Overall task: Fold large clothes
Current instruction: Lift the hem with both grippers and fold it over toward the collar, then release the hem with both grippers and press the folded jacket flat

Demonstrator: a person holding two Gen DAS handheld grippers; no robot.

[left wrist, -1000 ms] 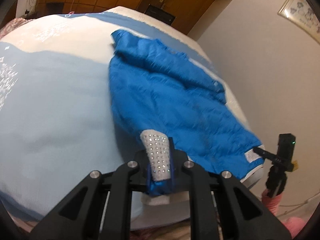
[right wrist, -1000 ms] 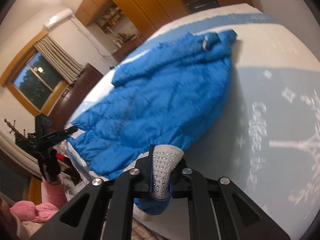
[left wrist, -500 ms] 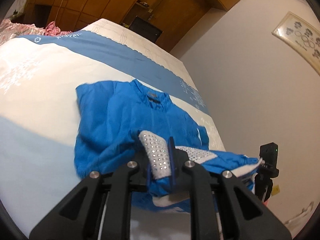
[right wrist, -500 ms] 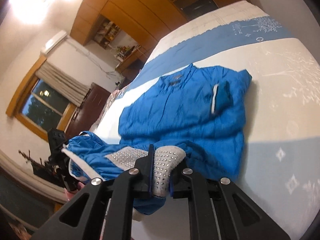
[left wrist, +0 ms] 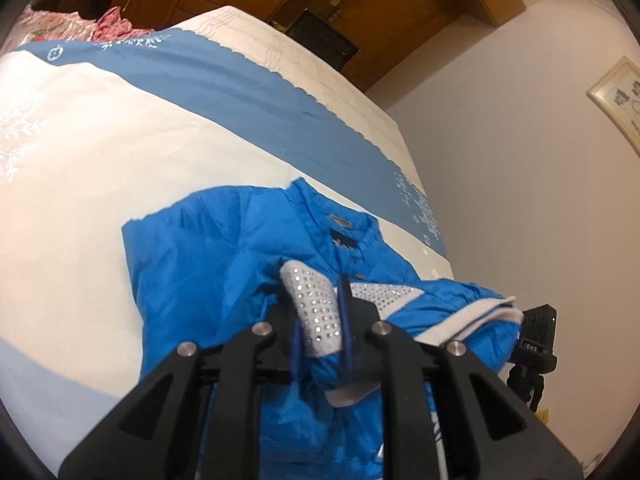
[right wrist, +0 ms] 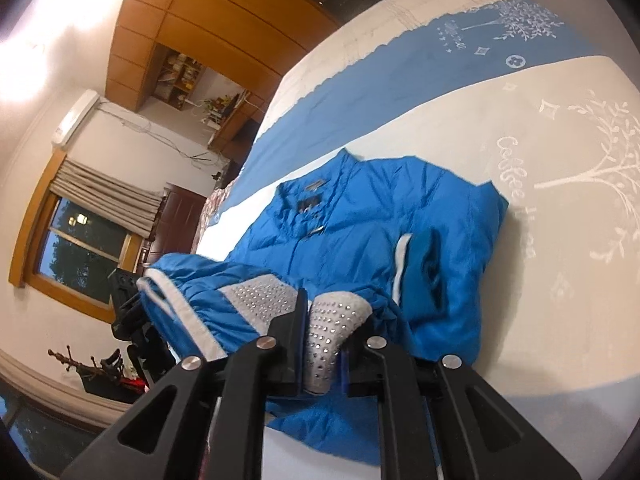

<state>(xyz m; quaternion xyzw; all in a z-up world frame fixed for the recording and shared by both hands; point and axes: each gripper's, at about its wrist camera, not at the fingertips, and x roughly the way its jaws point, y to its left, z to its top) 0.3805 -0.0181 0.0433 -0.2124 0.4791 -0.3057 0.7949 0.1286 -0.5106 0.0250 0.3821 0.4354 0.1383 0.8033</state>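
Observation:
A bright blue padded jacket (left wrist: 208,264) with white trim lies on the bed, collar towards the far end; it also shows in the right wrist view (right wrist: 360,224). My left gripper (left wrist: 320,320) is shut on the jacket's bottom hem and holds it lifted over the body. My right gripper (right wrist: 320,332) is shut on the same hem further along. The white-edged hem (right wrist: 192,320) hangs between the two grippers. One sleeve (right wrist: 428,264) lies folded across the front. Each view shows the other gripper's studded pad.
The bed (left wrist: 120,140) has a cream and blue patterned cover. A small black camera on a tripod (left wrist: 536,340) stands beside the bed. Wooden wardrobes (right wrist: 224,20) and a window (right wrist: 80,248) are behind. A framed picture (left wrist: 616,96) hangs on the wall.
Both grippers have lifted the hem off the bed's near edge and carried it forward over the jacket's body towards the collar. The jacket's lower half is now doubled over.

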